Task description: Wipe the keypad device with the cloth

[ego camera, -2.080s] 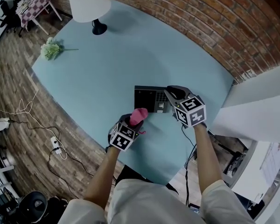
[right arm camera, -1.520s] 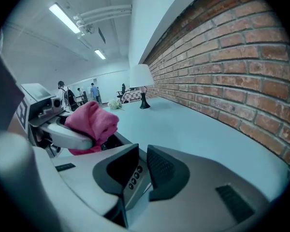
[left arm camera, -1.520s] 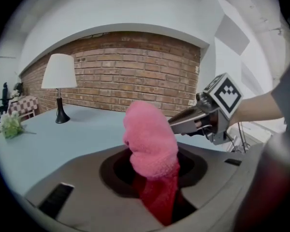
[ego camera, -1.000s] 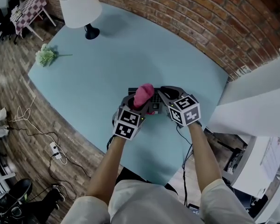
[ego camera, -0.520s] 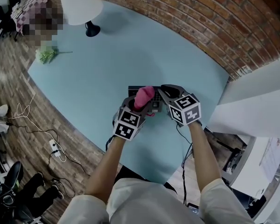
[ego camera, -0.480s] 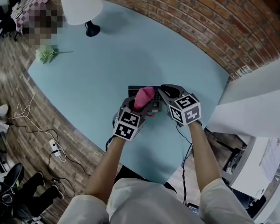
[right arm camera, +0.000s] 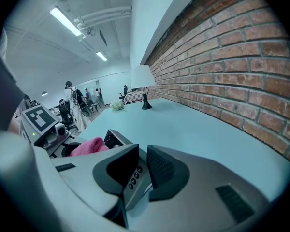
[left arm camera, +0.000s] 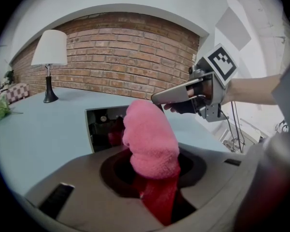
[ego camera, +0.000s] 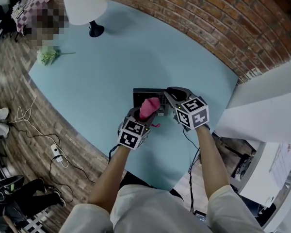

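Note:
The black keypad device [ego camera: 144, 95] lies flat on the pale blue table [ego camera: 111, 57], a little right of centre. My left gripper [ego camera: 143, 115] is shut on a pink cloth [ego camera: 149, 107], which bulges out over the device's near edge. In the left gripper view the cloth [left arm camera: 150, 138] covers the jaws, and the device [left arm camera: 105, 125] lies just beyond it. My right gripper [ego camera: 168, 96] is shut on the device's right edge. The right gripper view shows its jaws [right arm camera: 139, 170] clamped on a strip of small buttons [right arm camera: 132, 179], with the cloth [right arm camera: 89, 146] to the left.
A white-shaded lamp [ego camera: 88, 5] stands at the table's far left corner, and a bunch of flowers [ego camera: 49, 56] lies near the left edge. A brick wall [ego camera: 208, 13] runs behind the table. Cables and a power strip [ego camera: 57, 154] lie on the wooden floor.
The left gripper carried the cloth up over the keypad device, then drew it back toward the near edge. The right gripper has stayed clamped on the device's right edge.

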